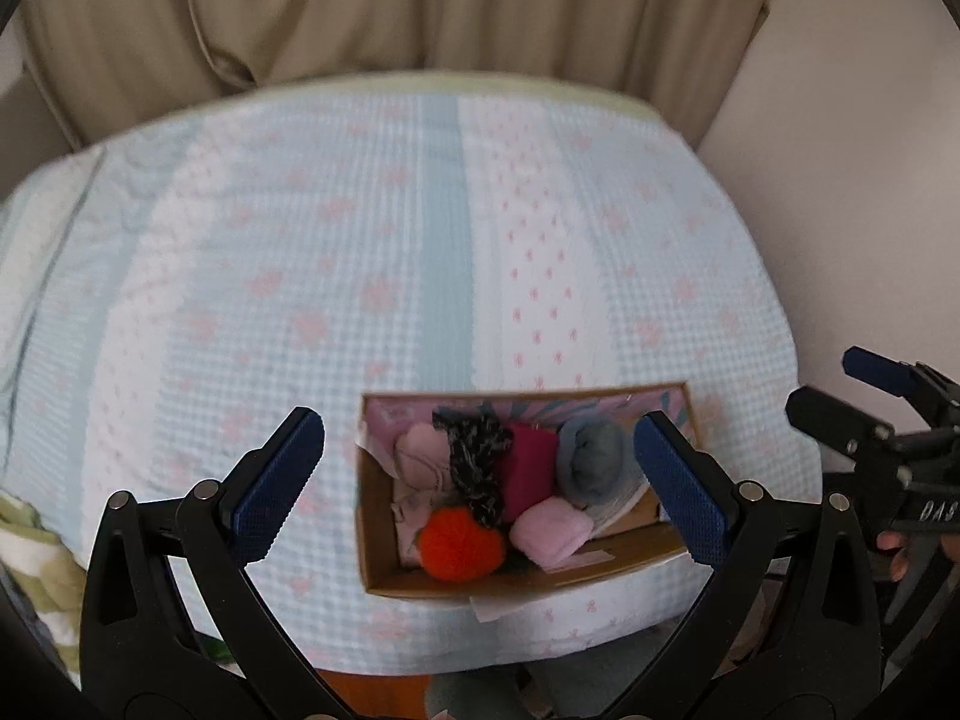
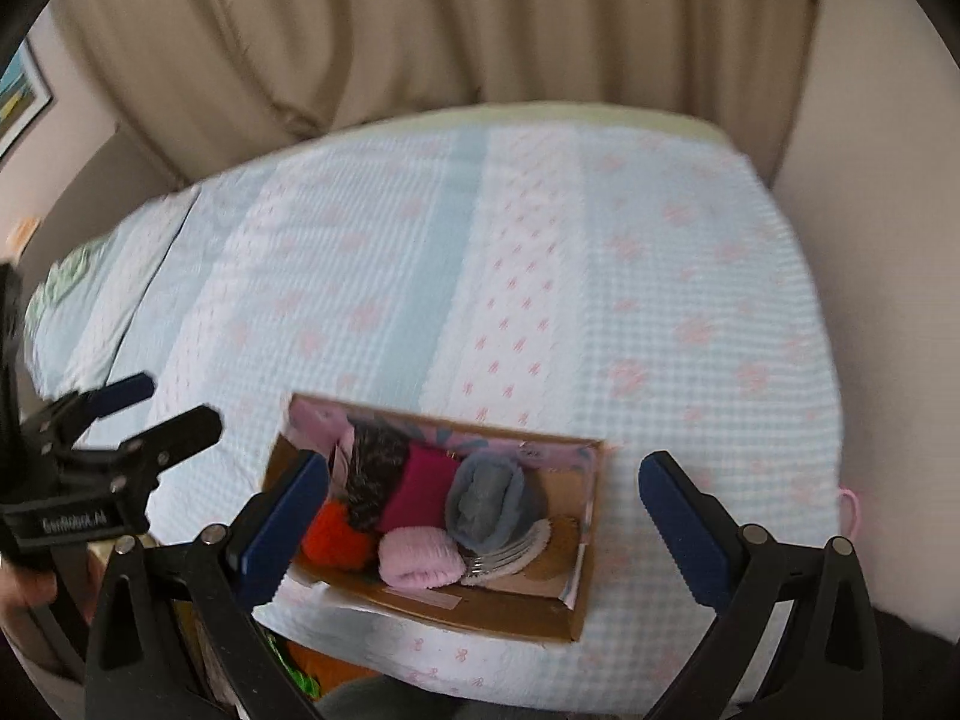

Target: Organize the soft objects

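Observation:
A cardboard box [image 1: 384, 564] [image 2: 480, 609] sits at the near edge of a bed. It holds soft items: an orange pom-pom [image 1: 459, 543] [image 2: 333, 534], a pink roll [image 1: 549, 528] [image 2: 420, 558], a magenta cloth [image 1: 528, 468] [image 2: 420, 483], a grey-blue roll [image 1: 591, 456] [image 2: 486, 498], a black-and-white knit piece [image 1: 474, 462] [image 2: 372, 468] and a pale pink cloth [image 1: 423, 456]. My left gripper [image 1: 474, 480] is open and empty above the box. My right gripper [image 2: 480, 531] is open and empty, also over the box.
The bed has a light blue and pink patterned cover [image 1: 360, 240] [image 2: 600, 276]. Beige curtains [image 1: 420, 6] hang behind it. A green and white cloth [image 1: 42, 564] lies at the left edge. The other gripper shows in each view [image 1: 888, 420] [image 2: 102, 450].

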Demonstrator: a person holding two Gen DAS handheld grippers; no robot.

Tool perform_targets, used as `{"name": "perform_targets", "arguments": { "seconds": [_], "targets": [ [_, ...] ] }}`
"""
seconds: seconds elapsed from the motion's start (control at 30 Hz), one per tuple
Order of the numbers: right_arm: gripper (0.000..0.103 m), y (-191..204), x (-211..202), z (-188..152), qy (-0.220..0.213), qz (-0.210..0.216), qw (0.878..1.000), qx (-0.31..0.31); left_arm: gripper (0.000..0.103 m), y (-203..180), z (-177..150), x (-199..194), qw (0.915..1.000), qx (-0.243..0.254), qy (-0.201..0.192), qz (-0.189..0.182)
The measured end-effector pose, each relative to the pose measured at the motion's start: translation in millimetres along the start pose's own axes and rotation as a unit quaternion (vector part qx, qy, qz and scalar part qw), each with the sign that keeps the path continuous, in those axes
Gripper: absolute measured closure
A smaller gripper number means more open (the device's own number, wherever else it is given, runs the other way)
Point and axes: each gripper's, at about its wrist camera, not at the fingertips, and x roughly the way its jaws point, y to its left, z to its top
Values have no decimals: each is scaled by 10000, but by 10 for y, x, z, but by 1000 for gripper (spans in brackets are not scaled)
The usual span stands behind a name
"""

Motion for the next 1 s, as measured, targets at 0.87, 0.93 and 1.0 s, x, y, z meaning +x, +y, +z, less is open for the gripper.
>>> {"name": "perform_targets", "arguments": {
  "seconds": [0.87, 0.93, 1.0],
  "targets": [
    [0, 53, -1811, 131, -1711, -1259, 9760, 473, 0, -220, 229, -2189, 9714, 195, -2351, 260],
    [0, 38, -1831, 138, -1756, -1274, 9749, 495, 0, -239, 222, -2206, 9707, 202, -2379, 267],
    [0, 27, -1842, 144, -1782, -1298, 9741, 503, 0, -258, 218, -2211, 9704, 216, -2390, 291]
  ]
}}
